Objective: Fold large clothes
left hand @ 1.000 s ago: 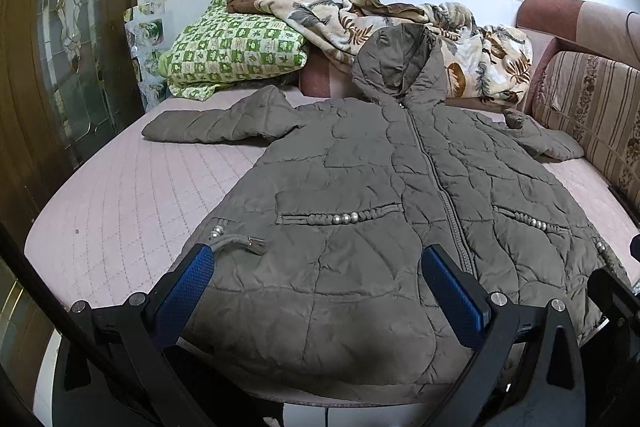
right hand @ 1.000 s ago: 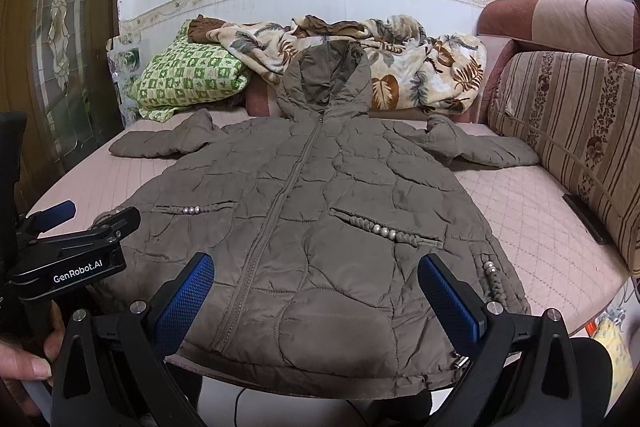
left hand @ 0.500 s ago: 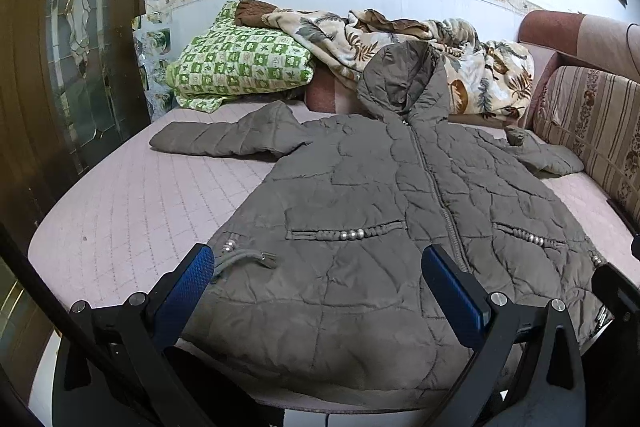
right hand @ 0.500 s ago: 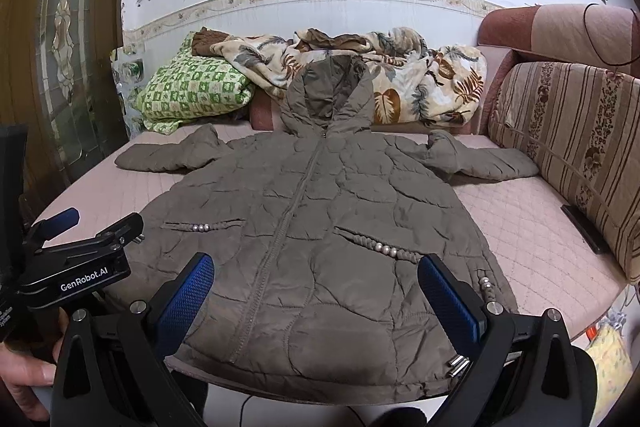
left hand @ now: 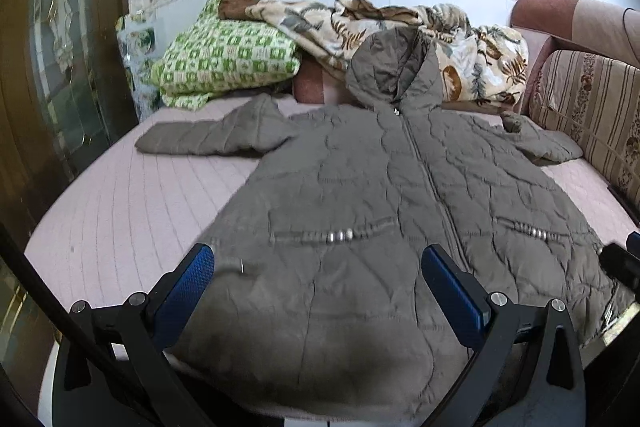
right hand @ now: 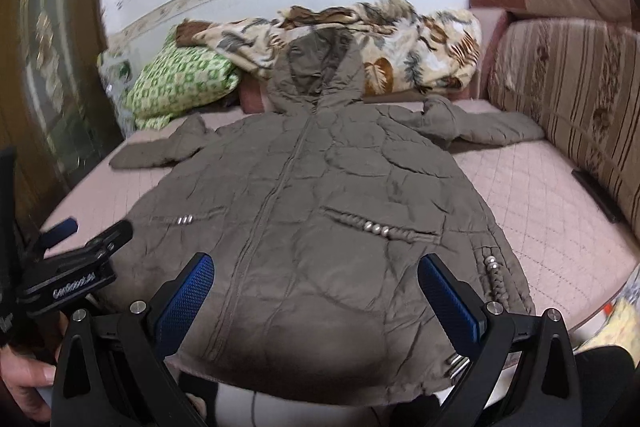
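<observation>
Both grippers poised over an unfolded coat

The left hand-held gripper (left hand: pixel 318 291) and right hand-held gripper (right hand: pixel 316 291) hover empty, jaws spread wide, above the near hem of the coat (right hand: pixel 320 195), which lies flat on the bed (left hand: pixel 132 211), sleeves out, ready for folding.

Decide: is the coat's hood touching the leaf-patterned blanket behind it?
Touching. In the right wrist view the hood stands propped against the blanket, its top edge overlapping the folds with no bed surface visible between; the left wrist view agrees.
</observation>
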`<state>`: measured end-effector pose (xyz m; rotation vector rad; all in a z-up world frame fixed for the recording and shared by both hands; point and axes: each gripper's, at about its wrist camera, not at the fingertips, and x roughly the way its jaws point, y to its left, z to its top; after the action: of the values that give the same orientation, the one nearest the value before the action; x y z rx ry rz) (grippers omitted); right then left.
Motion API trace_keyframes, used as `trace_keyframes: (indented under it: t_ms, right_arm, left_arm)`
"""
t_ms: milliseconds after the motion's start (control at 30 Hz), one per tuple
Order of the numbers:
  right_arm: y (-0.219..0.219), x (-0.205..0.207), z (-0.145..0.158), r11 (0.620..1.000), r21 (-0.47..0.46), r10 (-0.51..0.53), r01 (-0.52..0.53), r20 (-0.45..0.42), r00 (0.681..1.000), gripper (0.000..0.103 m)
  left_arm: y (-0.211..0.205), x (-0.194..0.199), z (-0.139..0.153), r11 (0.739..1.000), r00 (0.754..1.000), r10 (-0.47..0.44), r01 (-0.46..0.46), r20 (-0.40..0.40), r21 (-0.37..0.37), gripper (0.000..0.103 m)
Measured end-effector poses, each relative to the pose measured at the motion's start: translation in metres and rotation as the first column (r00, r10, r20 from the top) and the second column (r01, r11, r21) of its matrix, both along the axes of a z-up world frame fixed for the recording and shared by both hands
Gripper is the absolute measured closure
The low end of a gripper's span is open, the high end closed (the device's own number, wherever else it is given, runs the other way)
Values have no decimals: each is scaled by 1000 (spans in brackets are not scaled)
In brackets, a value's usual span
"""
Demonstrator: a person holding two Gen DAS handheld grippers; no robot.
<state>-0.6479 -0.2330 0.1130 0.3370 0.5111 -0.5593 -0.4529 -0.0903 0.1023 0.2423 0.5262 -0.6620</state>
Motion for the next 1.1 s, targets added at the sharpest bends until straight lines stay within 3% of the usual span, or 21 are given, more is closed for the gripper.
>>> trace_keyframes:
  t_ms: [133,300,367,500,567,633,767,867,933,1100]
  right_arm:
    - [-48,-2,12,995,87,-51,47,48,998,0]
    - [-124,-8,36,979,169,-138,118,114,984,0]
    - [-158,-15,38,962,239,-169,129,159,973,0]
    - [-234,-31,30,891,411,-277,195,149,949,0]
    - [-271,-41,27,864,449,-317,230,129,940,0]
    - [-309,-52,24,830,497,-363,254,136,922,0]
    - [-381,-64,24,785,513,-456,346,101,884,1]
    - [-423,-60,18,766,517,-489,382,83,868,14]
    - [-454,-55,8,747,537,-503,391,73,861,30]
    - [-513,-49,-24,694,554,-575,460,42,817,40]
  left_arm:
    - [-29,16,27,999,997,-46,46,66,1,0]
    - [-98,54,56,996,995,-84,85,59,-7,0]
    - [-123,68,52,996,996,-88,88,34,-2,0]
    - [-151,84,13,997,998,-62,61,28,38,0]
    - [-159,91,0,995,999,-47,44,26,91,0]
    - [-163,100,2,996,998,-61,61,-7,67,0]
    - [-163,108,4,997,998,-58,58,3,56,0]
    - [-167,114,1,996,998,-67,68,-22,62,0]
    - [-168,116,-2,995,997,-71,73,-26,71,0]
    - [-173,116,-5,992,996,-87,88,-11,88,0]
